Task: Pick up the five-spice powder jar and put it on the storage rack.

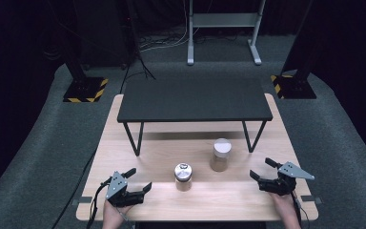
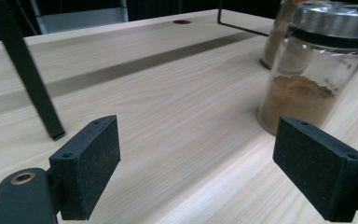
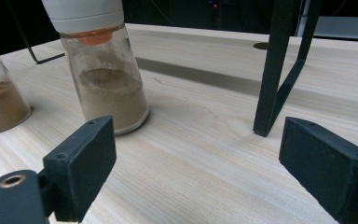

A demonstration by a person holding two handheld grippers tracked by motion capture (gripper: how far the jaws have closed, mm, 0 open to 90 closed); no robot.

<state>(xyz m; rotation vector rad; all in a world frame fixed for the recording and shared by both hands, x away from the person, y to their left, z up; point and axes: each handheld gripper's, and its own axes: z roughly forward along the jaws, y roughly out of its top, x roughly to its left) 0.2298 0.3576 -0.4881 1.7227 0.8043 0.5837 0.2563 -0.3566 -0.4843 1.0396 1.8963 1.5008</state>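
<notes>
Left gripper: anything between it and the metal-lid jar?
No. In the high view, only bare tabletop separates the left gripper from the metal-lid jar; its jaws stand open.

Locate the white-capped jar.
In the high view the white-capped jar stands right of centre on the table, just behind and right of the steel-lidded jar, before the black shelf.

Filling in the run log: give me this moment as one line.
left gripper: open, empty | right gripper: open, empty | metal-lidded jar, white-capped jar: upright on table, untouched
</notes>
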